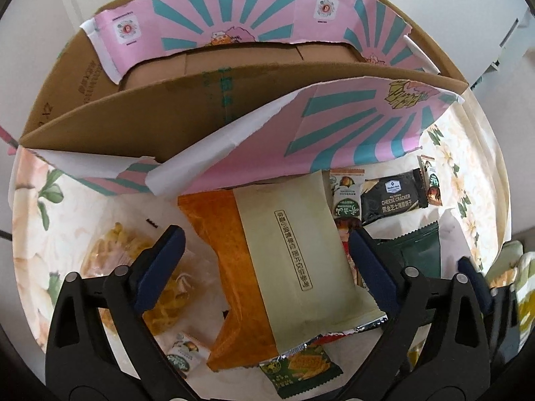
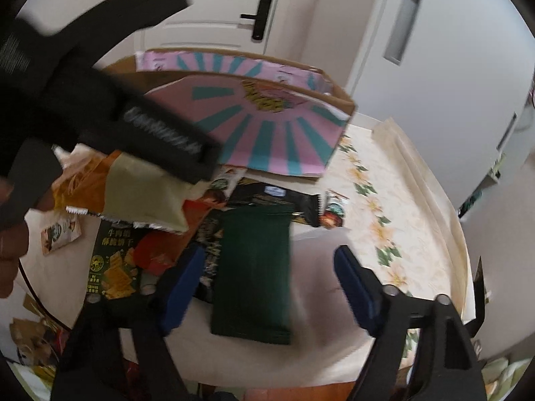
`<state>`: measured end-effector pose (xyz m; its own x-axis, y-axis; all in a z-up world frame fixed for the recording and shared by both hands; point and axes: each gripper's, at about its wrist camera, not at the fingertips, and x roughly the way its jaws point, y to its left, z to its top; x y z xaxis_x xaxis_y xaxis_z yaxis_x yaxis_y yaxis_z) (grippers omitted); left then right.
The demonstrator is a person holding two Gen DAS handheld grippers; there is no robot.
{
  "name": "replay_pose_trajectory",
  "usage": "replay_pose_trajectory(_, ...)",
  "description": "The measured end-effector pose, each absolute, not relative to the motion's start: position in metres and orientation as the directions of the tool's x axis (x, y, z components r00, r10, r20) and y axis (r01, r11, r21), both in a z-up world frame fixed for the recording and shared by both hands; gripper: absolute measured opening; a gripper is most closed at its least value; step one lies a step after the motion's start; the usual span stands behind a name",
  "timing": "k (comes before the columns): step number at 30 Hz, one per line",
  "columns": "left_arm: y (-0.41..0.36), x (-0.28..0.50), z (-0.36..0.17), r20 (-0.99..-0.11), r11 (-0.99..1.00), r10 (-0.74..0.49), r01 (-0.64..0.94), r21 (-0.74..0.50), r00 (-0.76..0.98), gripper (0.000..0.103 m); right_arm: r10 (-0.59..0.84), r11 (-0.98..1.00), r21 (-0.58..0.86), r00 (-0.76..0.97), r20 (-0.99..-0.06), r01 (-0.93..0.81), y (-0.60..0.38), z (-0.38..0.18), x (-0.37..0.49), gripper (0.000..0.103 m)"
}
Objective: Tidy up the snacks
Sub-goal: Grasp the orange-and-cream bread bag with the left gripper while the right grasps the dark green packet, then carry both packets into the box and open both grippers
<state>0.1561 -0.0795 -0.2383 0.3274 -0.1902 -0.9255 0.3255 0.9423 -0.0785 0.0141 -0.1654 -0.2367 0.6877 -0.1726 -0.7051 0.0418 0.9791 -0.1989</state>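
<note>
A pile of snack packets lies on the floral tablecloth in front of an open cardboard box (image 1: 133, 113) with pink and teal flaps. My left gripper (image 1: 267, 244) is open, its jaws either side of a cream packet (image 1: 301, 250) that lies on an orange packet (image 1: 230, 267). My right gripper (image 2: 267, 267) is open over a dark green packet (image 2: 254, 274), not touching it that I can tell. The left gripper's body crosses the upper left of the right wrist view. A black cheese cracker packet (image 1: 394, 197) lies by the box.
A clear bag of yellow snacks (image 1: 133, 267) lies at the left. Small green packets (image 1: 346, 197) and a dark biscuit packet (image 2: 113, 267) are scattered around. White doors (image 2: 234, 10) stand behind the box. The table edge (image 2: 434, 200) runs along the right.
</note>
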Motion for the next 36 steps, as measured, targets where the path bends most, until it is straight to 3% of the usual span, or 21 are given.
replay_pose_trajectory(12, -0.086, 0.158, -0.248, -0.927, 0.926, -0.196, 0.371, -0.068, 0.319, 0.079, -0.197, 0.975, -0.215, 0.709, -0.678, 0.065, -0.154, -0.249, 0.015, 0.045)
replay_pose_trajectory(13, -0.089, 0.156, -0.252, -0.926, 0.925, -0.197, 0.375, -0.066, 0.321, 0.073, -0.196, 0.975, -0.213, 0.711, -0.675, 0.066, -0.153, -0.250, 0.015, 0.045)
replay_pose_trajectory(17, -0.088, 0.153, -0.252, -0.924, 0.926, -0.198, 0.372, -0.066, 0.328, 0.068, -0.175, 0.981, -0.184, 0.714, -0.678, 0.066, -0.153, -0.251, 0.016, 0.041)
replay_pose_trajectory(36, -0.074, 0.124, -0.209, -0.893, 0.938, -0.219, 0.338, -0.081, 0.392, 0.064, -0.088, 0.996, -0.075, 0.730, -0.678, 0.051, -0.182, -0.213, 0.032, 0.041)
